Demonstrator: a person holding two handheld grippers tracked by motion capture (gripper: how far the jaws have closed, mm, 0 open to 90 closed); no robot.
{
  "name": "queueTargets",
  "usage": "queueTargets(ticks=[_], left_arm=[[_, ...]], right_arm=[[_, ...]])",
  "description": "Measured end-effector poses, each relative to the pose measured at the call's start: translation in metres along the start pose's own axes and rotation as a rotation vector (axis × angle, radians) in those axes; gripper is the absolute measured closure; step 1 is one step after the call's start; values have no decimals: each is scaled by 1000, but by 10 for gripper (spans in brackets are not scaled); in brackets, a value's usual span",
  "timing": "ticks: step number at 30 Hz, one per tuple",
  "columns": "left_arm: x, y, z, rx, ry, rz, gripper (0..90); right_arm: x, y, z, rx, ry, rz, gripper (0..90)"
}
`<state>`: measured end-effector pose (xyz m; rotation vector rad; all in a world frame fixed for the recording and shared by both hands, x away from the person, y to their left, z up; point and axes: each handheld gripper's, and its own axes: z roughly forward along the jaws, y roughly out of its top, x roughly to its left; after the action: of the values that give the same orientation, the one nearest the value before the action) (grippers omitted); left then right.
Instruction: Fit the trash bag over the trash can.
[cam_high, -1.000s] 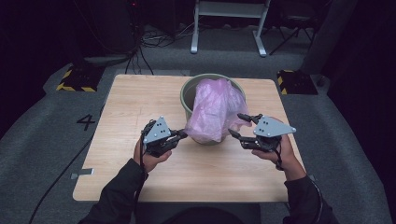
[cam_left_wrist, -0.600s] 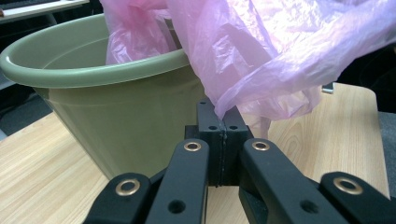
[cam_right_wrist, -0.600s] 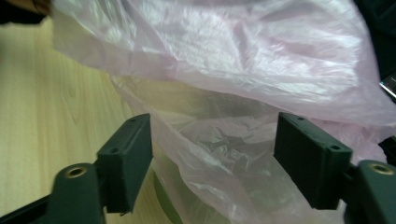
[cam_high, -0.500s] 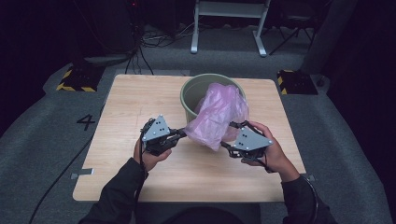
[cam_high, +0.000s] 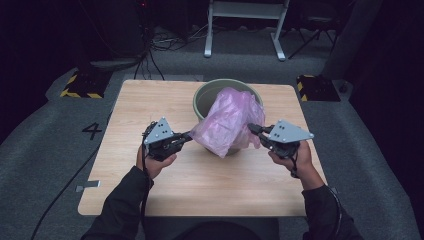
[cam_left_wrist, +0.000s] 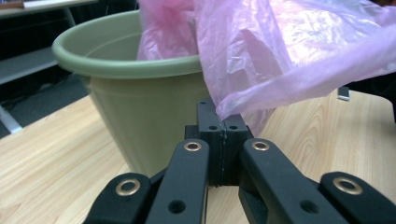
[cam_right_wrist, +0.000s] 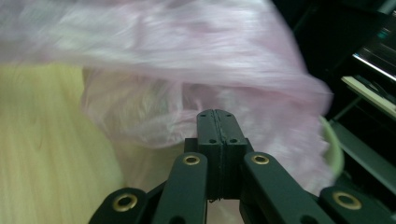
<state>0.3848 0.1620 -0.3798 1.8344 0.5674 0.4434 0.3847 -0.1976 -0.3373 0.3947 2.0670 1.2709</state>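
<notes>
The pink bag (cam_high: 227, 120) sits half in the green pot (cam_high: 207, 97), which stands at about 12 o'clock on the worktop (cam_high: 130, 125), toward its far edge. Part of the bag hangs out over the near rim.

The left gripper (cam_high: 186, 136) is at 9 o'clock from the pot. Its fingers (cam_left_wrist: 212, 135) are clenched, and in the left gripper view the low edge of the bag comes down right at their tips, so they look to be pinching it. The right gripper (cam_high: 254, 131) is at 3 o'clock from the pot. Its jaws have just been closing, and now its fingers (cam_right_wrist: 215, 128) are pressed tight together with the bag right at their tips (the picture is blurry there, so the pinch is my best guess).

The job in hand looks like spreading the bag open over the pot. To do it well, I think both hands should pull apart slowly and evenly, one toward 9 o'clock and one toward 3 o'clock. Thin plastic can slip or rip, so no jerks. The pot is light and may tip, so lift the bag a little before stretching it over the rim.

A black "4" (cam_high: 92, 131) is marked on the grey floor at 9 o'clock from the worktop. I see no other writing or brand.
</notes>
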Motion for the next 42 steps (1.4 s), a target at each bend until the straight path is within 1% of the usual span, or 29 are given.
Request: queueTargets(ticks=[2, 4, 6, 8, 10, 11, 13, 14, 15, 16, 18, 20, 22, 23, 24, 25, 26, 27, 28, 29, 30, 31, 32, 33, 35, 37, 40, 42], left_arm=[[5, -2, 0, 15, -4, -11, 900], [10, -5, 1, 29, -6, -30, 900], [13, -8, 1, 42, -2, -38, 900], [16, -11, 2, 58, -1, -42, 900], [19, -15, 1, 72, 9, -49, 900], [20, -17, 2, 77, 13, -55, 900], [24, -20, 1, 92, 21, -56, 900], [25, -22, 1, 94, 22, -62, 900], [26, -24, 2, 99, 22, -70, 900], [27, -25, 2, 107, 28, -66, 900], [30, -29, 3, 118, 28, -76, 899], [32, -33, 4, 129, 34, -83, 899], [35, -37, 5, 134, 38, -93, 888], [35, -38, 5, 137, 45, -96, 859], [37, -39, 5, 139, 43, -99, 838], [37, -41, 4, 139, 43, -110, 798], [38, -41, 4, 146, 44, -111, 727], [37, -41, 3, 151, 40, -108, 620], [35, -41, 1, 153, 34, -96, 537], [31, -41, -2, 141, 40, -76, 440], [27, -39, -5, 128, 43, -54, 362], [22, -37, -8, 120, 50, -30, 328], [18, -34, -11, 107, 61, -12, 275], [14, -31, -14, 84, 56, -5, 238], [5, -21, -21, 39, 29, 23, 224], [-2, -13, -25, 8, 22, 46, 207], [-14, 4, -23, -8, 9, 88, 194], [-21, 15, -19, 2, 2, 122, 188]], right_arm=[[-11, -1, -3, -16, -38, 67, 899], [-23, -4, -5, -23, -77, 135, 899], [-34, -8, -6, -24, -109, 206, 899], [-43, -13, -5, -14, -134, 251, 899], [-51, -18, -2, 10, -168, 274, 899], [-53, -20, -1, 17, -179, 280, 899], [-61, -25, 4, 34, -196, 307, 899], [-63, -27, 5, 41, -205, 312, 899], [-66, -29, 7, 52, -225, 310, 899], [-70, -31, 10, 58, -234, 317, 899], [-77, -37, 15, 75, -255, 334, 899], [-83, -41, 20, 86, -264, 355, 899], [-88, -45, 25, 105, -272, 365, 900], [-90, -47, 28, 111, -275, 373, 900], [-91, -49, 31, 121, -279, 374, 899], [-93, -51, 34, 129, -285, 376, 900], [-94, -53, 36, 135, -287, 380, 900], [-95, -54, 37, 137, -287, 387, 900], [-96, -55, 38, 137, -283, 396, 899], [-96, -56, 39, 138, -281, 396, 899], [-96, -57, 39, 140, -280, 398, 899], [-96, -57, 39, 139, -278, 398, 899], [-96, -57, 38, 138, -276, 396, 899], [-96, -57, 38, 137, -276, 393, 899], [-95, -56, 37, 133, -276, 393, 899], [-95, -54, 36, 130, -275, 389, 899], [-94, -51, 36, 130, -270, 378, 898], [-94, -49, 36, 131, -268, 372, 898]])
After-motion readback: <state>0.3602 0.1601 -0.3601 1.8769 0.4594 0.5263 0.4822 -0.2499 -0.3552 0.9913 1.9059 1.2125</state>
